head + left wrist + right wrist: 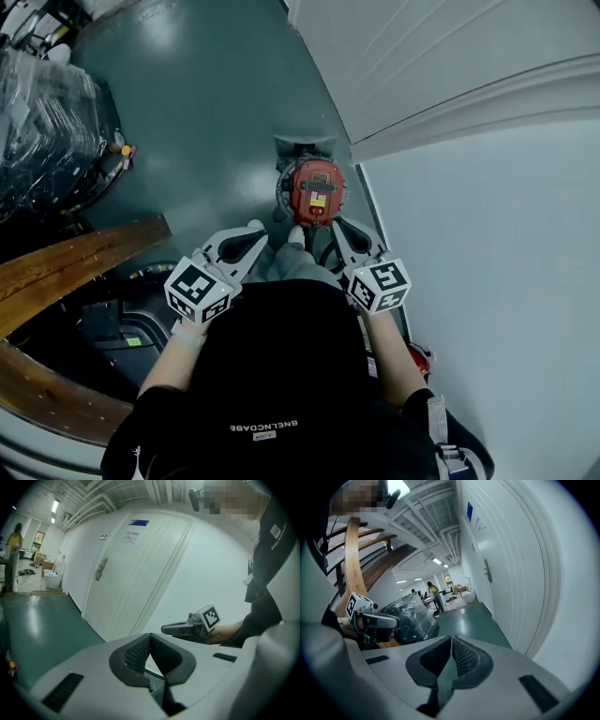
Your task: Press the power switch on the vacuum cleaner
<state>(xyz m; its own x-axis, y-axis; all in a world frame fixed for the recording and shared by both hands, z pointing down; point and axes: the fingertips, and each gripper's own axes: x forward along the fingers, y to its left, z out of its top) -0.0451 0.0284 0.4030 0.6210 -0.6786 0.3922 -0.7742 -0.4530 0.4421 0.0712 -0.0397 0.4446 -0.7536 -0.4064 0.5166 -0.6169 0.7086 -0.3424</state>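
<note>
Left claw [150,636], right claw [451,638] shut; vacuum [316,187] partly hidden.

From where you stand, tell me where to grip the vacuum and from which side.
Grip the vacuum by its round red top, coming straight down. It stands upright on the floor with that top facing up, and the wall is close on its right. The right gripper hangs short of it, jaws shut, so open them first. Whether the top fits the jaws I cannot tell.

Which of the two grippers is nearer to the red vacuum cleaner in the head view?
The right gripper: its tip lies just below the red vacuum cleaner, while the left gripper sits further off to the side.
</note>
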